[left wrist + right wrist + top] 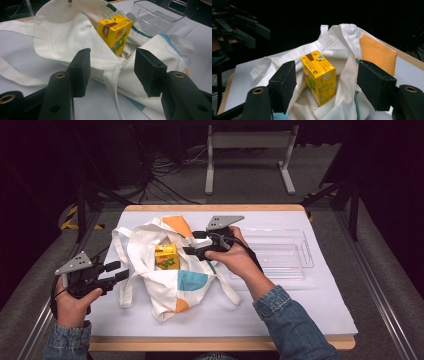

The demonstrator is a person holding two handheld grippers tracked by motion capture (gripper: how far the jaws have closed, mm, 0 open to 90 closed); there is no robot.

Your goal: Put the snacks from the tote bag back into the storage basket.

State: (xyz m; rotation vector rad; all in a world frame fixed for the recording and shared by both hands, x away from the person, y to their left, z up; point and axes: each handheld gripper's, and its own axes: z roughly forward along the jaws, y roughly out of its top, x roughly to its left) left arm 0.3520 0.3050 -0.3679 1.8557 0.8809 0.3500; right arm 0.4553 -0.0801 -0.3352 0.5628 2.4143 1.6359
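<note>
Yellow juice carton [319,76] stands inside the white tote bag [170,282] on the bench [300,305] — released. The right hand-held gripper [192,245] is open, clear above it; the left hand-held gripper [116,271] is open beside the strap (nothing pinched). Withdraw gently, avoiding snagging cloth — the carton could tip.

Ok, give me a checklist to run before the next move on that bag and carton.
1. Yellow carton inside the tote bag, standing upright: ok.
2. Right claw clear of the carton, jaws open to either side of it: ok.
3. Left claw holding the bag's near edge open: not ok, its jaws stand apart with nothing pinched.
4. Bag mouth open enough to reach in: ok.
5. Clear tray free to take something: ok.
6. Anything else inside the bag: cannot tell.
</note>
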